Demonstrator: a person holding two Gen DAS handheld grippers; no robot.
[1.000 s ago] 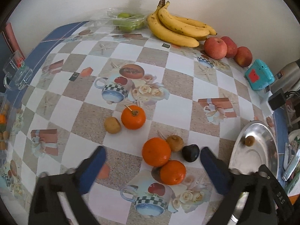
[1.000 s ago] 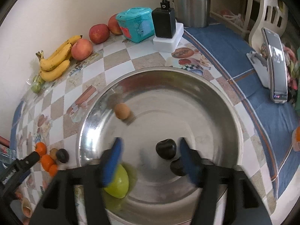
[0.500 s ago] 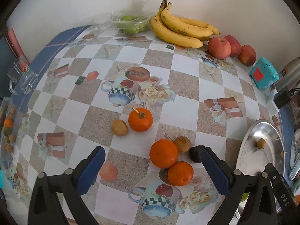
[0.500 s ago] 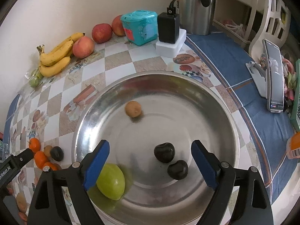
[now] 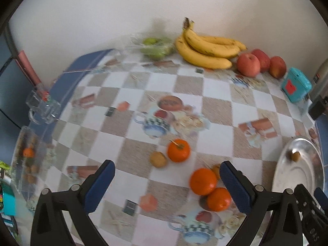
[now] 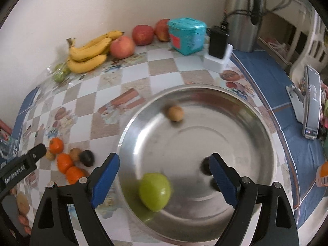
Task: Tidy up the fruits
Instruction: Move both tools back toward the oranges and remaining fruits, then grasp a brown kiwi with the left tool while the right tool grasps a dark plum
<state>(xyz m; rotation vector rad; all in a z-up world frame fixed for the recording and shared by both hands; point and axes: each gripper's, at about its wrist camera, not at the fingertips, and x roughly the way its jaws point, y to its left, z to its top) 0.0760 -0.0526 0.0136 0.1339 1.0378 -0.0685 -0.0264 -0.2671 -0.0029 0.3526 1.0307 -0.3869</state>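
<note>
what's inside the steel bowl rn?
Steel bowl holds a green fruit, a small brown fruit, and dark fruits partly hidden behind the right claw.

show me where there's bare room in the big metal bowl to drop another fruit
The round steel bowl is bare across its centre and right side, between the small brown fruit at the back and the green apple in front. It is tighter front right, by the dark fruits behind the right gripper.

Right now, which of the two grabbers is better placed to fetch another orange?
Left. The left gripper hangs open just over the oranges on the table, while the right gripper, also open, is over the steel bowl.
</note>
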